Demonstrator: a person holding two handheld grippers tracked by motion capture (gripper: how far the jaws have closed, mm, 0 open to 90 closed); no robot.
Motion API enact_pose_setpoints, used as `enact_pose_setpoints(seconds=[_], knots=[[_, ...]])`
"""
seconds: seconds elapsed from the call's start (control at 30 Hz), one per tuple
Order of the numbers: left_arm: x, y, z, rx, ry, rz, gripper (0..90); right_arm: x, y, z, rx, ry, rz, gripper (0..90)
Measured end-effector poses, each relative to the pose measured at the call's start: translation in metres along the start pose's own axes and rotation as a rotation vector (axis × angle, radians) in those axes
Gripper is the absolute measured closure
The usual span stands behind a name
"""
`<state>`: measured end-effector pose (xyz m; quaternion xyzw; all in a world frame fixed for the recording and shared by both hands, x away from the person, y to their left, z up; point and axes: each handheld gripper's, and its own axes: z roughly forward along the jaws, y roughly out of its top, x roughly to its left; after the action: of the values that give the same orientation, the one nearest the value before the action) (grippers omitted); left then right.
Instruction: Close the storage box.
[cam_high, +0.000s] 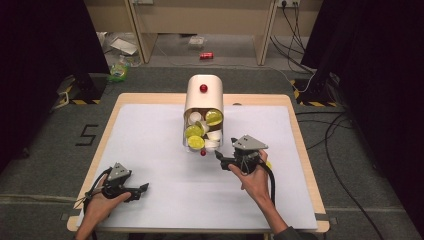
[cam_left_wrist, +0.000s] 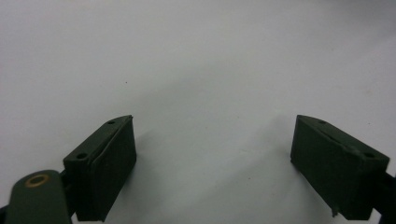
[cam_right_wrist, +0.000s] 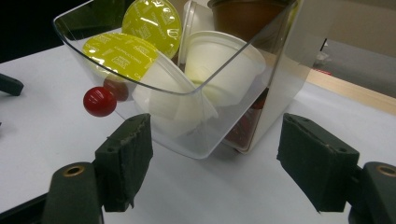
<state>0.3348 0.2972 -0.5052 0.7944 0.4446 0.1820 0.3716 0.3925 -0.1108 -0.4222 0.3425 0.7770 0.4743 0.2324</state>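
A cream capsule dispenser (cam_high: 203, 95) with a red knob on top stands at the middle back of the white mat. Its clear drawer (cam_high: 202, 140) is pulled out toward me and holds several white capsules (cam_right_wrist: 219, 56), some with yellow-green lids (cam_right_wrist: 152, 21). A small red knob (cam_right_wrist: 99, 101) sticks out from the drawer's front wall (cam_right_wrist: 205, 144). My right gripper (cam_high: 218, 155) is just right of the drawer front, and in the right gripper view (cam_right_wrist: 215, 158) its jaws stand open and bare, short of the drawer. My left gripper (cam_high: 145, 188) rests at the mat's front left, open (cam_left_wrist: 215, 154) over bare mat.
The white mat (cam_high: 165, 210) covers most of a wooden table (cam_high: 305, 150). On the floor beyond lie a red can (cam_high: 206, 55), a green packet (cam_high: 119, 70) and cables (cam_high: 335, 135) at the right. A brown capsule (cam_right_wrist: 243, 14) sits at the drawer's back.
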Motion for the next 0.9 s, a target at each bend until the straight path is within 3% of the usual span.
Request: enact_pose_setpoints(seconds=[0.43, 0.9], knots=[[0.000, 0.000, 0.000, -0.001, -0.001, -0.002, 13.6, -0.003, 0.007, 0.001, -0.041, -0.007, 0.017, 27.6], [0.000, 0.000, 0.000, 0.000, -0.001, 0.000, 13.6, -0.004, 0.011, 0.005, -0.043, -0.008, 0.031, 24.0]])
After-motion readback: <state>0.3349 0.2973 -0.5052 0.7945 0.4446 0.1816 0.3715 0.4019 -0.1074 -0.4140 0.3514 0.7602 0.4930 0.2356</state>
